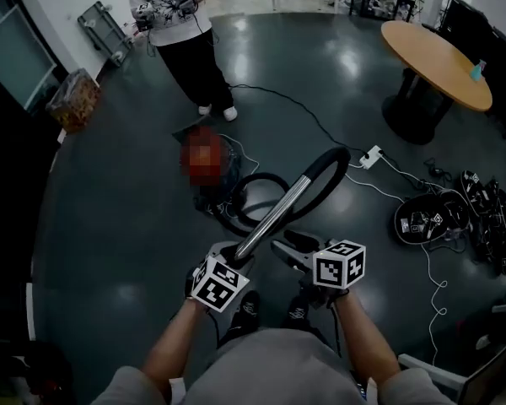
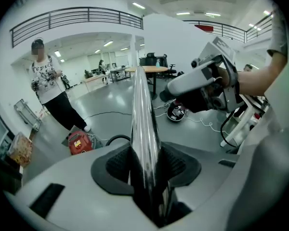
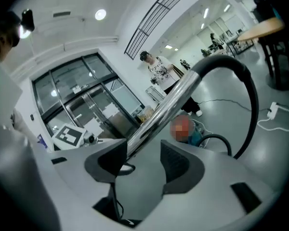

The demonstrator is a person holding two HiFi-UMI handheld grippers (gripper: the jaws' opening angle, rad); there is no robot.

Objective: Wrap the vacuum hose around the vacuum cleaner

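Left gripper point(image 2: 145, 163) closed tight on the shiny metal tube point(image 1: 280, 211), right gripper point(image 3: 142, 160) open, holding nothing, tube just beside its tips, black hose point(image 1: 333, 169) curving down to red vacuum cleaner point(image 2: 78, 142) on the floor

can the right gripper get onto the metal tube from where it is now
Probably yes. The right gripper has its jaws apart and empty right beside the metal tube, nothing between. The left gripper is shut on the tube lower down, leaving the stretch above free.
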